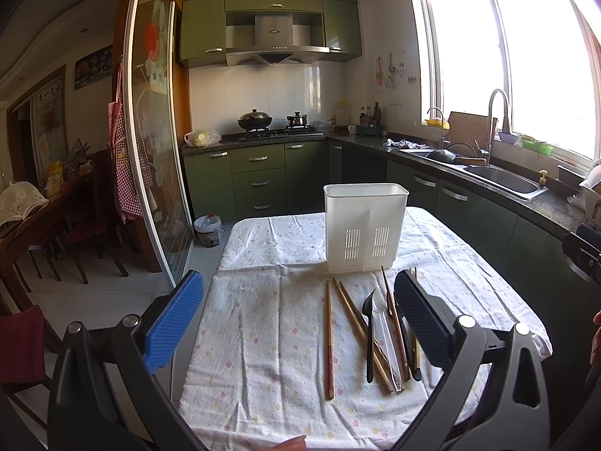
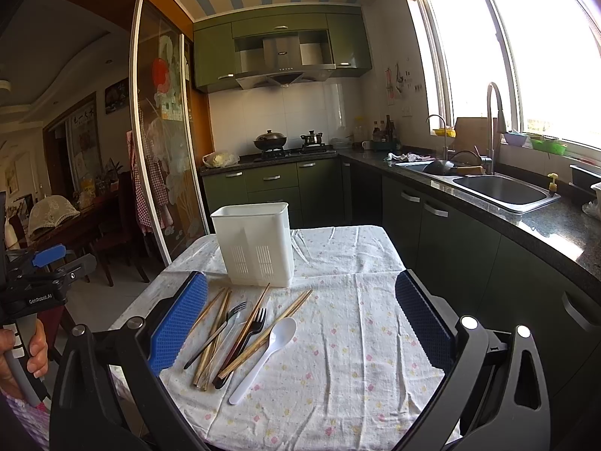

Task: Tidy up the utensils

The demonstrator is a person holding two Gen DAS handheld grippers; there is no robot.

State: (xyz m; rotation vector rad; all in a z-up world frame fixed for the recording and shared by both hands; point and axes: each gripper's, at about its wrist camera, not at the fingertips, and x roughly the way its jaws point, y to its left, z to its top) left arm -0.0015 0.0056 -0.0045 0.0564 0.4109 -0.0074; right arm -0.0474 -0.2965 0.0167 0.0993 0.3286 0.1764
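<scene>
Utensils point(image 2: 240, 342) on floral tablecloth point(image 2: 338, 376), green kitchen

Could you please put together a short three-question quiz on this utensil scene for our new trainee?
1. True or false: the white utensil holder stands upright on the table beyond the loose utensils.
2. The white plastic spoon lies: A) inside the holder, B) on the tablecloth, C) in the right gripper.
3. Are the left gripper and the right gripper open or shut?

Key: 1 true; 2 B; 3 both open, holding nothing.
</scene>
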